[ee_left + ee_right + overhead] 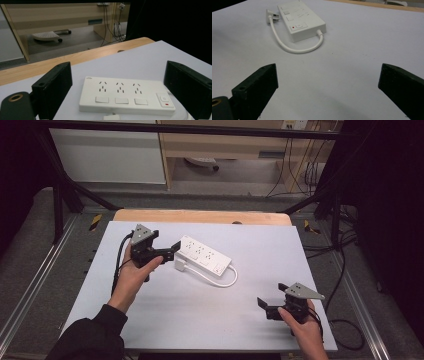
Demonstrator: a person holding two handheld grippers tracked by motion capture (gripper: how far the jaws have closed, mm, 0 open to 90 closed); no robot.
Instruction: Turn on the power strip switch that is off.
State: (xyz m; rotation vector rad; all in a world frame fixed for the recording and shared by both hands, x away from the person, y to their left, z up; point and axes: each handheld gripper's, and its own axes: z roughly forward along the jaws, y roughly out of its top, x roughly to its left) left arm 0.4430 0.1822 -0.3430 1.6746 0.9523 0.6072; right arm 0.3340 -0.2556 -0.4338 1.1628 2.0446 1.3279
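Item: white three-socket power strip [204,256] with short cable [223,281] and plug [179,265], laid on a pale grey table mat [165,320].

The strip is placed mid-mat, long axis angled from upper left to lower right. The left gripper [172,253] is held just beside its left end, jaws spread wide and empty, framing the body squarely. The right gripper [266,307] is kept well apart, likewise open. Casing: smooth, hard, boxy plastic; cable: looped, rubbery.
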